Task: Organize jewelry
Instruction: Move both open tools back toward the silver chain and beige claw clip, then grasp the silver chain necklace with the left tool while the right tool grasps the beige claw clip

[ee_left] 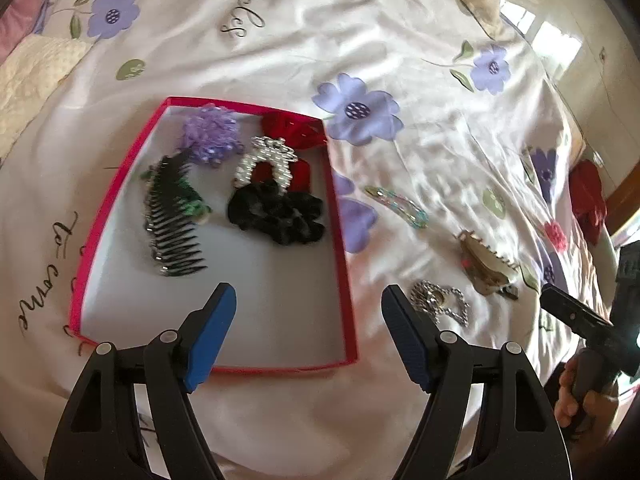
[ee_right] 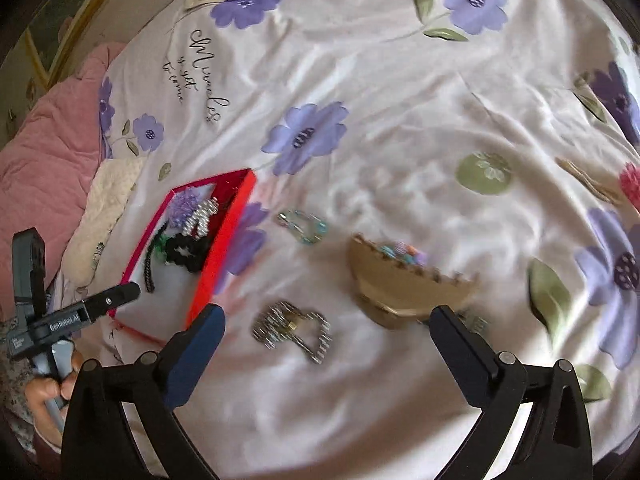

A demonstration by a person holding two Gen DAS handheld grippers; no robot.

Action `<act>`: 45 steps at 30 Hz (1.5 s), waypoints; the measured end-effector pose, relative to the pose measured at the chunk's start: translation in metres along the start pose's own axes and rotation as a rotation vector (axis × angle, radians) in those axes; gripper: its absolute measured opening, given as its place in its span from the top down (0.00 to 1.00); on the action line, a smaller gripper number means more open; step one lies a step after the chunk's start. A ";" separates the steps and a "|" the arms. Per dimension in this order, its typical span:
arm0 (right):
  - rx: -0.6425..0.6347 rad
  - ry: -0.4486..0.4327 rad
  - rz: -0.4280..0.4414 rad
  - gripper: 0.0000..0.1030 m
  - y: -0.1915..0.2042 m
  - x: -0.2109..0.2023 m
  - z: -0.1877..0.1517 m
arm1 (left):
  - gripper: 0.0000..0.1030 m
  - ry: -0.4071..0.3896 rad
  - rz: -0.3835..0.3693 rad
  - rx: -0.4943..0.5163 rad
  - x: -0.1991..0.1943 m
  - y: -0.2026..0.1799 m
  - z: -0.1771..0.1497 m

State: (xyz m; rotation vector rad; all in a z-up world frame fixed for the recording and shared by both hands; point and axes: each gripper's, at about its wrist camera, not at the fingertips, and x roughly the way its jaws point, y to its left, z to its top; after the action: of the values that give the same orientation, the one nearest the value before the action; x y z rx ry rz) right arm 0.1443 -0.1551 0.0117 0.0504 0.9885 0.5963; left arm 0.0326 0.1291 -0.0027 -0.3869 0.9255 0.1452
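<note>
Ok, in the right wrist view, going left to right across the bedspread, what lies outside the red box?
Red box → rhinestone heart clip → beige claw clip. The pastel beaded snap clip lies farther back, above the heart clip, so its place in the order is unclear.

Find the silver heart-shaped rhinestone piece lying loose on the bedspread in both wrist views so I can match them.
Left wrist: the silver heart piece lies lower right of centre, just beyond the right fingertip.
Right wrist: it lies low at centre, ahead of the open jaws.
Shared landmark: the red box, to its left in both views.
</note>
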 end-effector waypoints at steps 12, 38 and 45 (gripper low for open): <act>0.077 -0.009 0.059 0.00 -0.053 -0.020 -0.024 | 0.26 0.063 -0.030 0.073 0.018 -0.041 -0.014; -0.361 0.122 0.047 0.03 -0.026 0.033 0.029 | 0.26 0.207 -0.045 0.348 0.084 -0.122 -0.018; -0.435 0.232 0.067 0.24 -0.025 0.072 0.034 | 0.30 0.261 -0.060 0.366 0.113 -0.126 -0.016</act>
State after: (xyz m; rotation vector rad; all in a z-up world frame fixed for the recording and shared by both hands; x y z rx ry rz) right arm 0.2113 -0.1331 -0.0319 -0.3802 1.0641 0.8825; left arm 0.1237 0.0017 -0.0686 -0.0938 1.1714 -0.1330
